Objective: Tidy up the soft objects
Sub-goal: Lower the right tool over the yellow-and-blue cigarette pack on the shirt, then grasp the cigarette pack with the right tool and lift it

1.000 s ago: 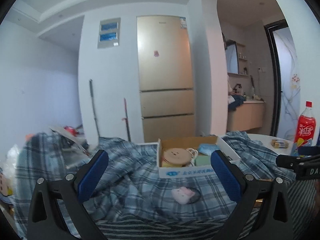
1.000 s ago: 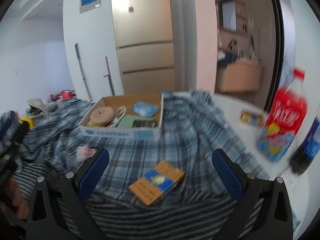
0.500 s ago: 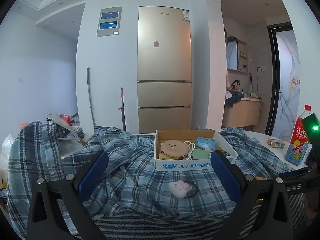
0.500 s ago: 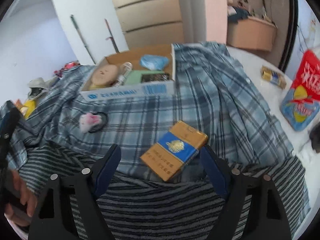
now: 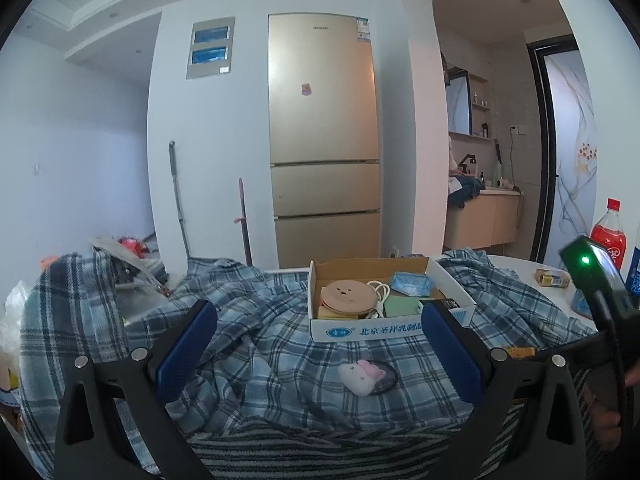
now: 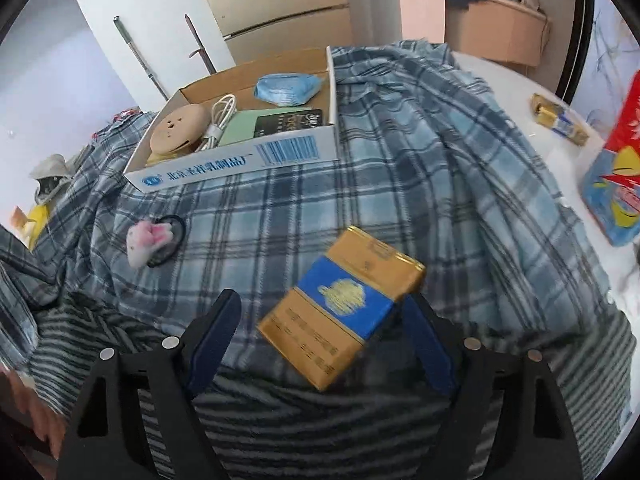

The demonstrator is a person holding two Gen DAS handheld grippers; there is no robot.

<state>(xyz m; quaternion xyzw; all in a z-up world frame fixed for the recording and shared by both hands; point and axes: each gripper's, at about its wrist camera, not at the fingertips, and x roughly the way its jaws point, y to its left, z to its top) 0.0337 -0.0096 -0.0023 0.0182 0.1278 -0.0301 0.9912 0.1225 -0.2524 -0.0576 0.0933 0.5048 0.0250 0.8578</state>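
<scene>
An orange and blue pack [image 6: 340, 312] lies on the plaid blanket [image 6: 420, 160]. My right gripper [image 6: 320, 304] points steeply down over it, open, with the pack between its blue fingers; the left finger [image 6: 216, 320] stands clear of the pack. A pink plush hair tie [image 6: 146, 240] rests further left on the blanket. My left gripper [image 5: 318, 314] is held level and open with nothing between its fingers, behind the plush hair tie [image 5: 362, 374]. A cardboard box [image 5: 400, 330] holds a blue soft pouch [image 5: 412, 282], a round tan item and a white cable.
A striped cloth [image 6: 320, 420] covers the near edge under the blanket. To the right, on the white table [image 6: 500, 92], stand a red bottle [image 6: 616, 184] and a small yellow pack [image 6: 560, 118]. A gold fridge [image 5: 324, 140] stands behind.
My right gripper has tipped downward and come close over the orange and blue pack, and its jaws have narrowed around it. The left gripper has hardly moved.
</scene>
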